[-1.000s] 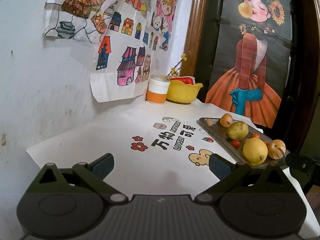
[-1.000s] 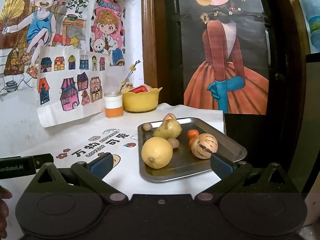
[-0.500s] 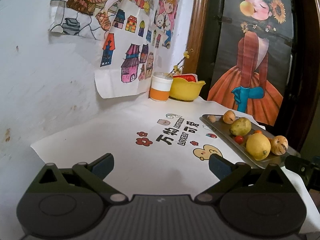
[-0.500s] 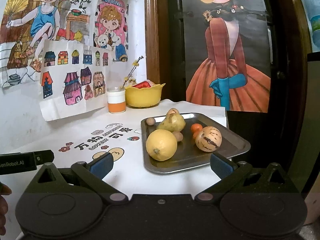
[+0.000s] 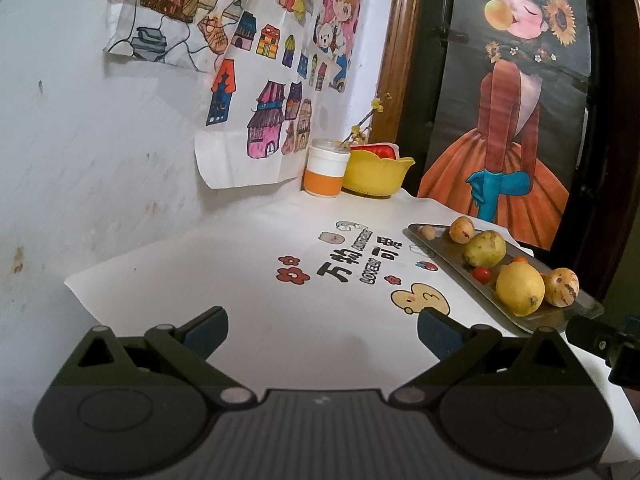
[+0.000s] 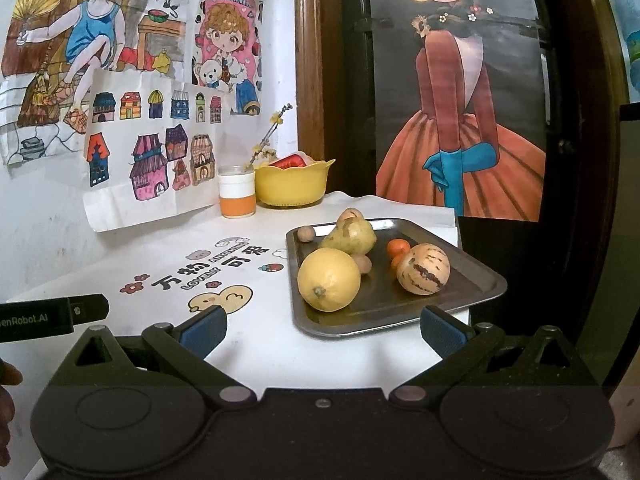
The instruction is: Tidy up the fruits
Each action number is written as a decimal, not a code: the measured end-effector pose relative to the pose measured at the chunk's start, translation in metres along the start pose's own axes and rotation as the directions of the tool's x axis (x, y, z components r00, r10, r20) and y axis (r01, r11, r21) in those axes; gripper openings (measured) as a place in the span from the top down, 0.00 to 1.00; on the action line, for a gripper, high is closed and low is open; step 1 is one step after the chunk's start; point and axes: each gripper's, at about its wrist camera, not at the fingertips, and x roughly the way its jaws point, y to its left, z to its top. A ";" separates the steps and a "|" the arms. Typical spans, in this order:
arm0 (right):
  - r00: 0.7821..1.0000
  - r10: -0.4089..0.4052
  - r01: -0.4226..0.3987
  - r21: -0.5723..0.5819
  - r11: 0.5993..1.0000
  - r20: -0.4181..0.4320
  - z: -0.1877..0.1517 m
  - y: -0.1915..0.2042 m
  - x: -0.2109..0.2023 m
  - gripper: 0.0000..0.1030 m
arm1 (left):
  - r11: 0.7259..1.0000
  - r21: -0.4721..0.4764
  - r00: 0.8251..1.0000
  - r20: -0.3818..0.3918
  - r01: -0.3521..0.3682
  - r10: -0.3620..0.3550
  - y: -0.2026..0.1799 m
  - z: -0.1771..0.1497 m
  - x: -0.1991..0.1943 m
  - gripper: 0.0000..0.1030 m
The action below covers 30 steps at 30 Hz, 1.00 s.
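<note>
A metal tray (image 6: 476,292) (image 5: 444,246) lies on the right side of the white-clothed table. It holds a yellow lemon (image 6: 329,279) (image 5: 520,288), a green pear (image 6: 352,236) (image 5: 484,248), a striped tan melon (image 6: 424,269) (image 5: 562,287), small orange fruits (image 6: 398,248) and small brown ones (image 6: 306,234). A yellow bowl (image 6: 294,184) (image 5: 378,174) with something red inside stands at the far corner. My right gripper (image 6: 323,330) is open just before the tray's near edge. Over the bare cloth left of the tray, my left gripper (image 5: 322,330) is open and empty.
An orange-and-white cup (image 6: 237,196) (image 5: 325,174) with flower twigs stands beside the bowl. Drawings hang on the white wall (image 5: 100,140) at left. A dark door with a painted poster (image 6: 460,120) lies behind the table. The left gripper's body (image 6: 52,316) shows at the right view's left edge.
Both grippers have moved forward and a little higher; the tray and bowl appear nearer and lower in view. The fruits have not moved. Both grippers stay open.
</note>
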 end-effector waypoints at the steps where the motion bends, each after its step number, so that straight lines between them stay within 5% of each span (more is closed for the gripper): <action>1: 1.000 0.000 0.000 0.001 1.000 -0.002 0.000 0.000 0.000 0.00 | 1.000 0.000 1.000 0.000 0.000 0.000 0.000 0.000 0.000 0.00; 30: 1.000 0.001 -0.001 0.003 1.000 -0.003 0.000 0.000 0.000 0.01 | 1.000 0.002 1.000 -0.003 0.002 -0.002 -0.002 -0.002 0.000 0.00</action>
